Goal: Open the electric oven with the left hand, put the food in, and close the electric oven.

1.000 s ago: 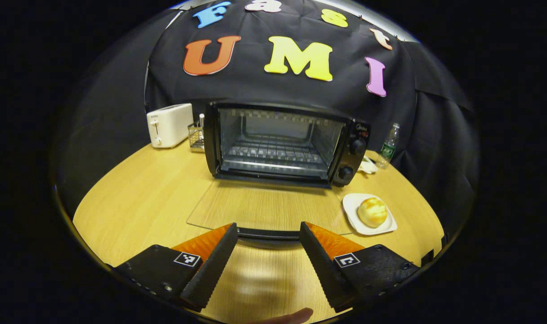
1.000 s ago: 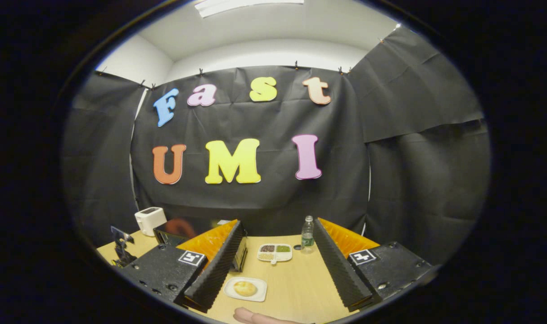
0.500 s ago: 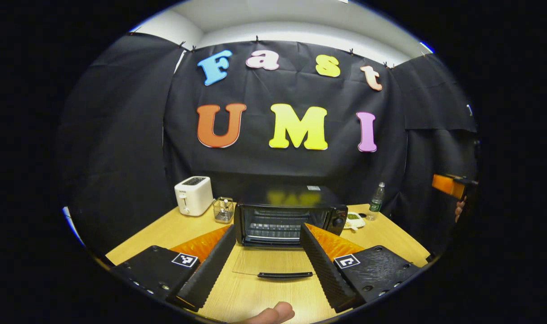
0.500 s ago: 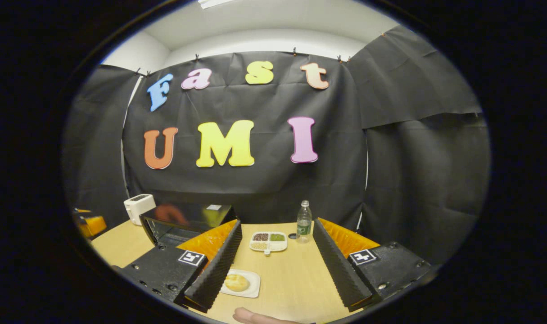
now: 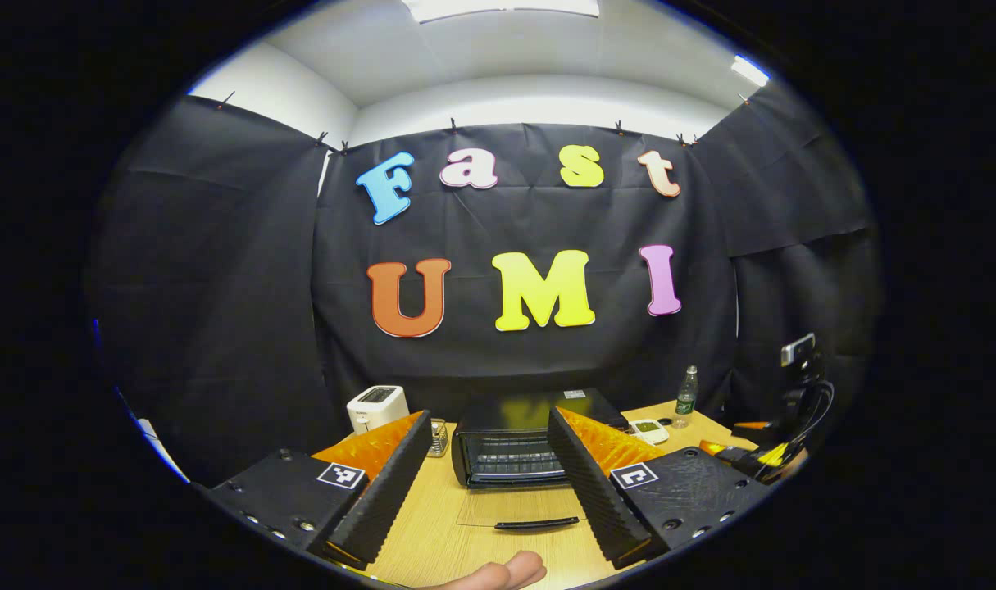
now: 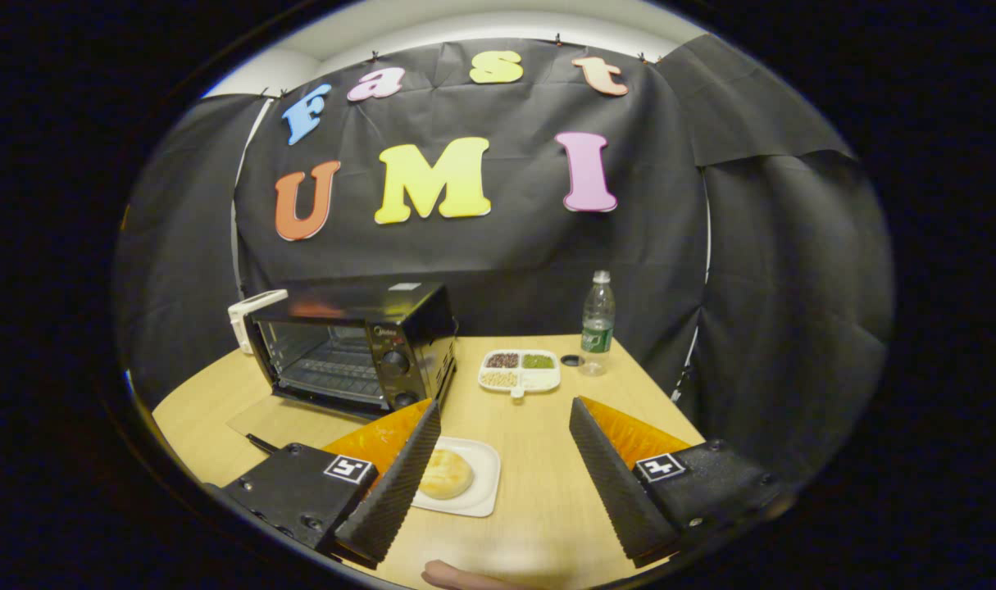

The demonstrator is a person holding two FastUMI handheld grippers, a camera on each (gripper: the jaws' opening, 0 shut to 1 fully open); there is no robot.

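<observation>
The black electric oven (image 5: 506, 451) stands on the wooden table with its glass door (image 5: 518, 508) folded down flat, handle (image 5: 538, 523) nearest me. My left gripper (image 5: 488, 415) is open and empty, held back from the door and above the table. In the right gripper view the oven (image 6: 354, 344) is at the left, rack bare. A round bun (image 6: 445, 474) lies on a white plate (image 6: 483, 492) right of the door. My right gripper (image 6: 504, 404) is open above the table, its left finger (image 6: 395, 483) partly covering the plate.
A white toaster (image 5: 377, 406) and a small wire rack (image 5: 438, 437) stand left of the oven. A divided dish of grains (image 6: 520, 370), a bottle cap (image 6: 572, 360) and a water bottle (image 6: 598, 324) sit behind the plate. The table's edge (image 6: 670, 393) runs close on the right.
My left gripper has drawn back and up from the door handle, leaving the door open. My right gripper has tilted down and come closer to the plate with the bun.
</observation>
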